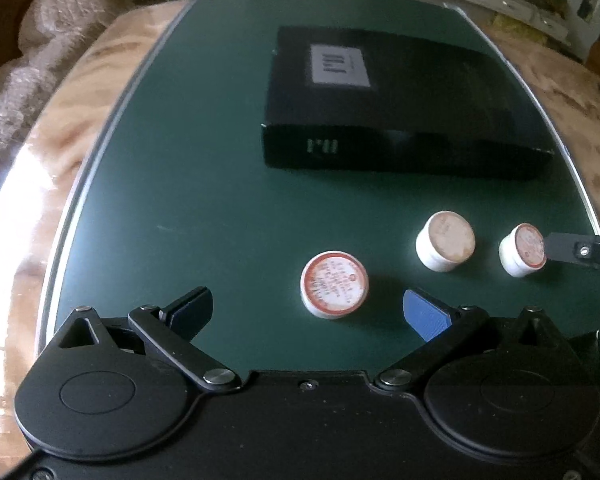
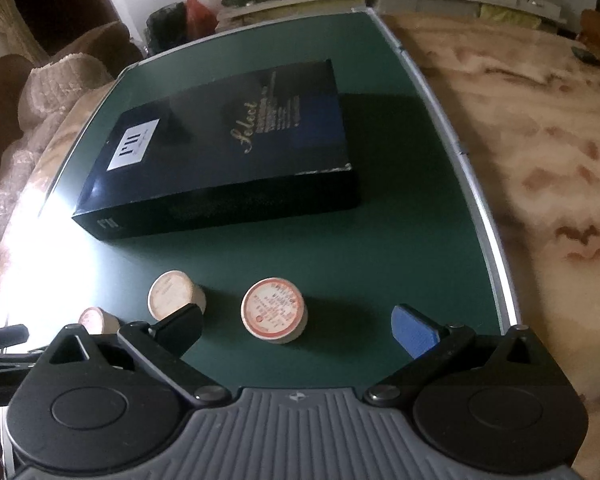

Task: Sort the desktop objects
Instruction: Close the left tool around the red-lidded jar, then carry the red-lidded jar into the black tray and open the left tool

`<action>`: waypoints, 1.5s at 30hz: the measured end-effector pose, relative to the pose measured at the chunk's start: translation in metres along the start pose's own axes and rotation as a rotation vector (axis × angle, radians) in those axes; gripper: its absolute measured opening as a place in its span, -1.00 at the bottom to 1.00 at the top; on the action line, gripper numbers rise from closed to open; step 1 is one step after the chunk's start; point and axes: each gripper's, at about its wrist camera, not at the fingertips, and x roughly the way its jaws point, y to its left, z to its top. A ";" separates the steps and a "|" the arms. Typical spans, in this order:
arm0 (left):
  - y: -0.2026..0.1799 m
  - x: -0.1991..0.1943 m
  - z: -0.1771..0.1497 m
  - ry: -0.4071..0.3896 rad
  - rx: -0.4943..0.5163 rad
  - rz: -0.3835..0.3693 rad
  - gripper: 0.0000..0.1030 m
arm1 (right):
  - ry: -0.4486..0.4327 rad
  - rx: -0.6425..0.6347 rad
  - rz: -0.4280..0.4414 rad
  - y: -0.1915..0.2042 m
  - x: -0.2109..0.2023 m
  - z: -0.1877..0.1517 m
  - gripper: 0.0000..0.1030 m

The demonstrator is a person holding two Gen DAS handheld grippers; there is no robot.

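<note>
The left gripper point(image 1: 308, 312) has its jaws spread wide and holds nothing; a small round white pot with a red-ringed printed lid point(image 1: 334, 284) stands upright on the dark green table point(image 1: 180, 200) between the two fingers, slightly ahead of their tips and nearer the blue-padded right finger point(image 1: 426, 316), touching neither. The right gripper point(image 2: 296, 326) likewise has its jaws released; in the right wrist view a second white pot with a red-ringed label point(image 2: 274, 310) sits between its fingers, at about fingertip level and closer to the left one, with clear green surface on both sides. In the left wrist view this same pot appears at the right edge of the frame, where a black finger of the right gripper stands just beside it; contact cannot be judged. A third white pot with a plain tan lid point(image 1: 445, 241) stands between the other two, a little farther back, apart from both. All three pots are short cylinders, upright, lids facing up; the printing on the labels is too small to read. Behind them, in the upper centre of both frames, a flat rectangular black box with a white label and gold script point(image 2: 224, 148) lies flat on the table. A mottled tan surface point(image 2: 540, 128) borders the table's metal rim.
</note>
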 end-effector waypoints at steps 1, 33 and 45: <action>-0.001 0.003 0.000 0.009 -0.003 0.009 0.80 | -0.002 0.003 0.005 -0.001 -0.001 0.001 1.00; -0.006 0.008 -0.003 0.005 0.023 0.043 -0.25 | -0.028 -0.029 0.038 0.012 -0.004 -0.006 1.00; -0.011 -0.048 -0.031 -0.057 0.024 0.012 -0.25 | -0.035 -0.029 0.045 0.018 -0.013 -0.015 1.00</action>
